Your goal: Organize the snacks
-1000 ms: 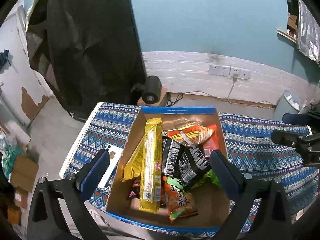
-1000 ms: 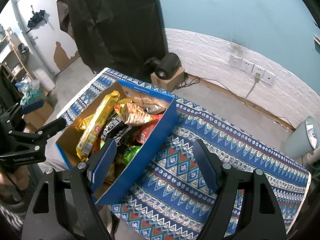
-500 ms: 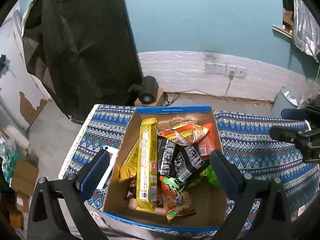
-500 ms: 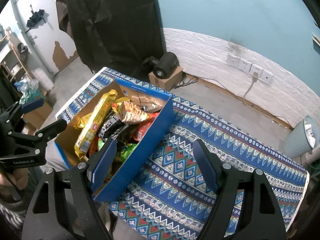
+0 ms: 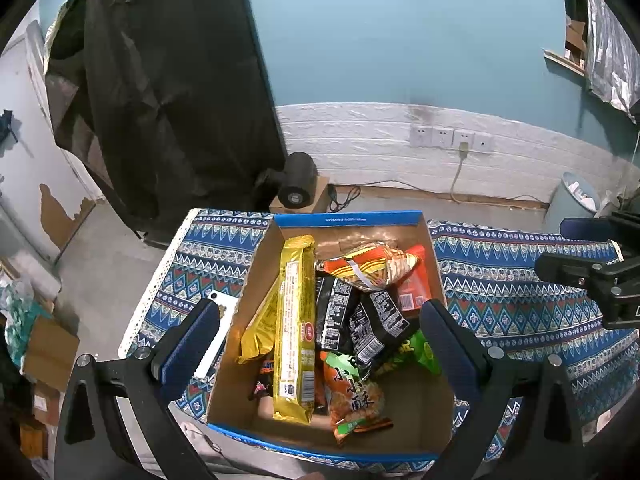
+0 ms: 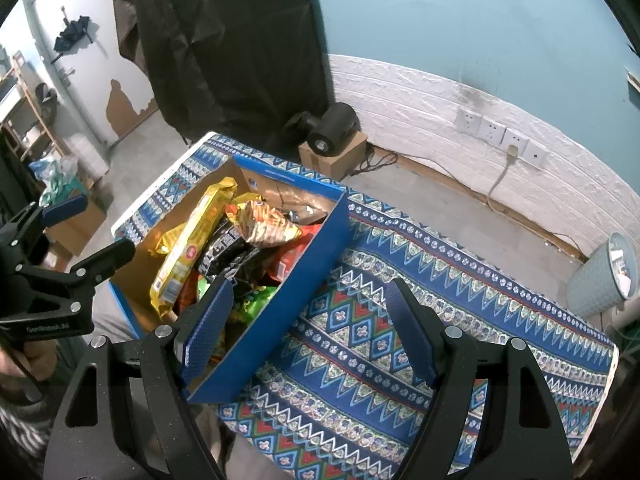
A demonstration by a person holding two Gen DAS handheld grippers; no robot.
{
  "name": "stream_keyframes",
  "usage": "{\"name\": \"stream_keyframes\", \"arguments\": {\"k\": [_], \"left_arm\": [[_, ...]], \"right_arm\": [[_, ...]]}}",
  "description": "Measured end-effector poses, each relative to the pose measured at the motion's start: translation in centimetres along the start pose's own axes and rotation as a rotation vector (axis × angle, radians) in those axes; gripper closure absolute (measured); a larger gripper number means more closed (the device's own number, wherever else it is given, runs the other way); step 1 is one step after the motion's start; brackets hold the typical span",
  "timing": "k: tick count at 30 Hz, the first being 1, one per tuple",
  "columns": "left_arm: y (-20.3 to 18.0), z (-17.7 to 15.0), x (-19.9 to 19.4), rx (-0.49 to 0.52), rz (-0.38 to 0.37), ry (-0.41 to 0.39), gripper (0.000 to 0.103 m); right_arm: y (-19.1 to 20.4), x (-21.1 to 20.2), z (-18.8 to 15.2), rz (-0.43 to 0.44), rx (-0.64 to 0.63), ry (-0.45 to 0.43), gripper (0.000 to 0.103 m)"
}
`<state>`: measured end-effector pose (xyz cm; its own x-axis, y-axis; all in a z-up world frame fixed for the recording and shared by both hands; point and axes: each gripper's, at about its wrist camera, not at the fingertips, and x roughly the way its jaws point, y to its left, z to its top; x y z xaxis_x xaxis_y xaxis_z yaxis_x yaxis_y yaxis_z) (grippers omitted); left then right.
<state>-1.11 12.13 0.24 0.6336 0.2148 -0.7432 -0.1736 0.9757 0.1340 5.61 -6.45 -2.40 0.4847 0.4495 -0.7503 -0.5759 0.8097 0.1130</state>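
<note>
An open cardboard box (image 5: 348, 220) with blue outer walls stands on the patterned tablecloth (image 6: 400, 280), full of snacks. Inside lie a long yellow biscuit pack (image 5: 296, 320), a striped orange chip bag (image 5: 372, 266), black packets (image 5: 376, 320), a red packet (image 5: 414, 288), a green bag (image 5: 420, 354) and an orange packet (image 5: 352, 400). My left gripper (image 5: 320, 320) hovers open above the box, holding nothing. My right gripper (image 6: 310, 292) hangs open over the box's right wall (image 6: 296, 280) and the cloth, also holding nothing.
A white phone-like slab (image 5: 218, 320) lies on the cloth left of the box. Beyond the table stand a black cylindrical device on a small carton (image 6: 334, 128), a pale bin (image 6: 604, 276) and wall sockets (image 5: 448, 138). Cartons (image 5: 48, 352) sit on the floor at left.
</note>
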Motion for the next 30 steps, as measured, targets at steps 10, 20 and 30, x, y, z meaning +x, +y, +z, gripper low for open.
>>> {"name": "stream_keyframes", "arguments": {"k": [10, 20, 30], "left_arm": [[0.04, -0.02, 0.06, -0.003, -0.003, 0.005, 0.002], [-0.15, -0.04, 0.20, 0.002, -0.003, 0.015, 0.002], [-0.22, -0.07, 0.25, 0.001, -0.008, 0.023, 0.002]], "right_arm": [[0.12, 0.03, -0.02, 0.000, -0.003, 0.002, 0.025], [0.16, 0.26, -0.21, 0.003, -0.003, 0.005, 0.025], [0.12, 0.22, -0.23, 0.003, -0.004, 0.007, 0.025]]}}
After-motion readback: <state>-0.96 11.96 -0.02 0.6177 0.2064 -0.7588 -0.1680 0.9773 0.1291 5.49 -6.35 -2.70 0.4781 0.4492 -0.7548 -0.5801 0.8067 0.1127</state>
